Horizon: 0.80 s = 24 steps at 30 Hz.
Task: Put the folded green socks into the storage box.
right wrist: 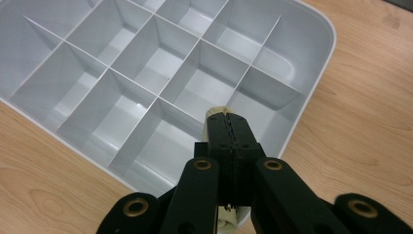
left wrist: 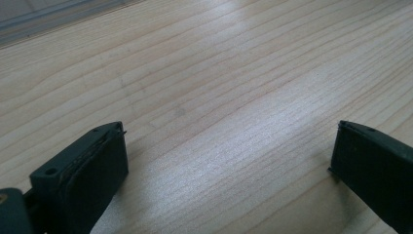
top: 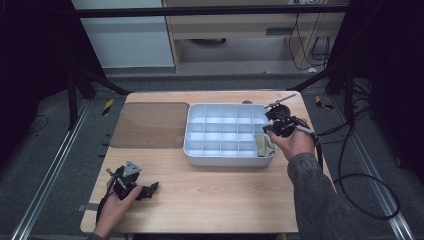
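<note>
Tray, white, divided, sits mid-table, right of brown mat. Right gripper over tray's near right corner, jaws pinched together on pale beige item. Left gripper rests on bare wood, jaws wide apart, holding nothing.

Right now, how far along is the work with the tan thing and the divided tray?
Done: the right claw is shut on a thin tan item at the near right corner compartment of the grey tray. In hand: that item, gripped at its edge. Left: every other compartment looks empty, the tinted lid lies beside the tray, and the left claw rests open on the table.
</note>
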Available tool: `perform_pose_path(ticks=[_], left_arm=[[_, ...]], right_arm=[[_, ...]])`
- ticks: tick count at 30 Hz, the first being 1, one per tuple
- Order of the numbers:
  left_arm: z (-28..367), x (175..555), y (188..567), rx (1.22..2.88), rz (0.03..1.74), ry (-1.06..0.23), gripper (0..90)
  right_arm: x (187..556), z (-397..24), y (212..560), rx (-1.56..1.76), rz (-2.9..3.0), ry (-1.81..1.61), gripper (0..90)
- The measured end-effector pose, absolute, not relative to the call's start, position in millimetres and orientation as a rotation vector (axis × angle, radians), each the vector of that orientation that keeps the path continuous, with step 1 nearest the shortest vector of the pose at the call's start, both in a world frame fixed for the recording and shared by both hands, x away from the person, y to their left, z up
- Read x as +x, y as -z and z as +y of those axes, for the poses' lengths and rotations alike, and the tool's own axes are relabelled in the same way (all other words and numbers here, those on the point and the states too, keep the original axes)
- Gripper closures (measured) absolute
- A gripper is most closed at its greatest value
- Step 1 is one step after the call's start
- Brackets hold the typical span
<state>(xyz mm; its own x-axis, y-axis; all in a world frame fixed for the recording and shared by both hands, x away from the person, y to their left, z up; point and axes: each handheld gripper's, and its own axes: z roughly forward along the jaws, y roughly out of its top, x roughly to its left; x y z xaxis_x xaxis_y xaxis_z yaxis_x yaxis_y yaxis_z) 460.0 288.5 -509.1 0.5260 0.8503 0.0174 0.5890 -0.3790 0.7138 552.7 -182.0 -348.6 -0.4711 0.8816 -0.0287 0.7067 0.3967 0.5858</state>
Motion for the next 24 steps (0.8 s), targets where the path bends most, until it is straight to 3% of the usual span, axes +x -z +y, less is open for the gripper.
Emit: perform_pose_path(ticks=[24], left_arm=[[289, 460, 509, 2.106, 1.164, -0.511, 0.0]], right_arm=[[570, -166, 373, 1.392, 2.366, -0.677, 90.0]])
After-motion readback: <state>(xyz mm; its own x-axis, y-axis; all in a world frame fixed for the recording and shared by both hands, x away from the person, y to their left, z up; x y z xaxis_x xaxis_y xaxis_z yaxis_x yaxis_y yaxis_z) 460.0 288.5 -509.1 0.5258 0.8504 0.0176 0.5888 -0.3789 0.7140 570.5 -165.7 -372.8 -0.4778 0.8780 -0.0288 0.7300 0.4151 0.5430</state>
